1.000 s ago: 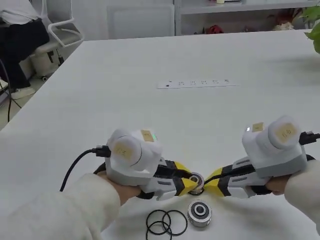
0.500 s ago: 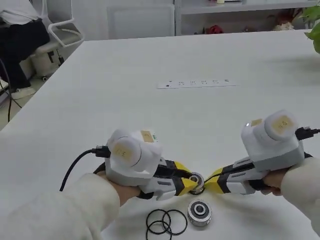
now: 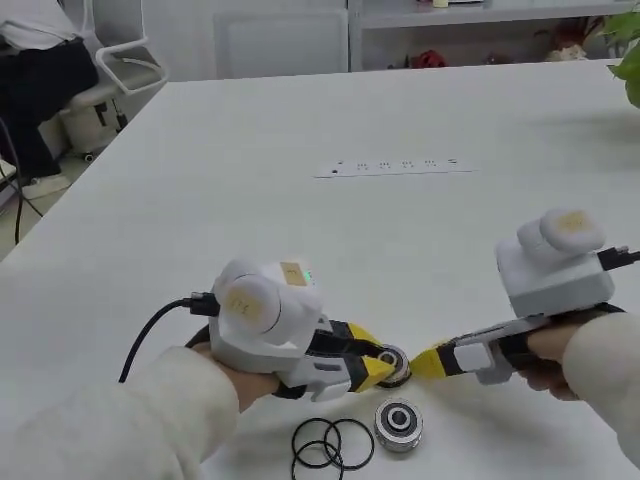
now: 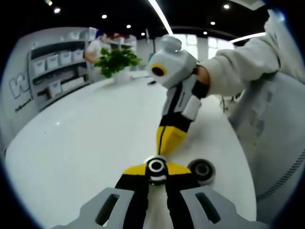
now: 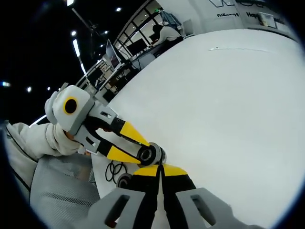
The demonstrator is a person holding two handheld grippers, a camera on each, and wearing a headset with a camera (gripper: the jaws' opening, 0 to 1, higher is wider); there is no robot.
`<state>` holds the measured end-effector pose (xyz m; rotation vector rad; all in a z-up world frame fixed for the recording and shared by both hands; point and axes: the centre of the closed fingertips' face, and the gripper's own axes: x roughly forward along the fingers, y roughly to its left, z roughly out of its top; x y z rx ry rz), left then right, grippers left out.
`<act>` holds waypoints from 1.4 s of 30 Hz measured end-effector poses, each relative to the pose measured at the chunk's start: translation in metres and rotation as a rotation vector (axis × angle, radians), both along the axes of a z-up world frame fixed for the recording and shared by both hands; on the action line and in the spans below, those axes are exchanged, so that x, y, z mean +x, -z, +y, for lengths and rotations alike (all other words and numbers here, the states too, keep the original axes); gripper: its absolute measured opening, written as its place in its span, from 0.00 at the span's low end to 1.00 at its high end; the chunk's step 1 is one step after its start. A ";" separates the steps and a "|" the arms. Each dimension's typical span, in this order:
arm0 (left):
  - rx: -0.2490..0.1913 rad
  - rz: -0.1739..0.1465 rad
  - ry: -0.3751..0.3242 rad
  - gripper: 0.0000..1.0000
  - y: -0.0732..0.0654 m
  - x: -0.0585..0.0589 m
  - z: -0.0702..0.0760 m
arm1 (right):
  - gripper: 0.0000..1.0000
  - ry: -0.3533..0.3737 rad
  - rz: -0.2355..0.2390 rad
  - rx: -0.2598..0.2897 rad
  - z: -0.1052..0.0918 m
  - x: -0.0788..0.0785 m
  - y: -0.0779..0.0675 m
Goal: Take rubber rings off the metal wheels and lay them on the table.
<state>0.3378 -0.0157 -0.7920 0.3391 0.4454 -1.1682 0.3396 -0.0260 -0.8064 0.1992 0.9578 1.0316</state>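
Left tongs [image 3: 381,368] are pinched on a small metal wheel [image 4: 156,166], one jaw on each side of its rim, and hold it just above the desk [image 3: 300,200]. Right tongs [image 3: 421,362] approach from the opposite side, jaws pressed together, with their yellow tips at the wheel's edge. Whether a ring is caught between those tips cannot be told.

Key relation: the wheel lies directly ahead of both tongs, between their tips. Its open face looks back at the left tongs in the left gripper view, so its axle appears to run along their line and toward the right tongs. The right tongs are the free pair and the nearer to the rim, so the peel would probably fall to them.

Rubber rings [image 3: 330,444], three loops overlapping, lie flat on the desk just behind the left tongs' tips, on the person's side. A second wheel [image 3: 399,422] rests beside the rings, near both pairs of tips.
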 end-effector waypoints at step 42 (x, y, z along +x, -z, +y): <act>-0.005 -0.016 0.000 0.14 0.000 -0.001 0.000 | 0.00 0.018 0.025 0.068 0.007 -0.003 -0.014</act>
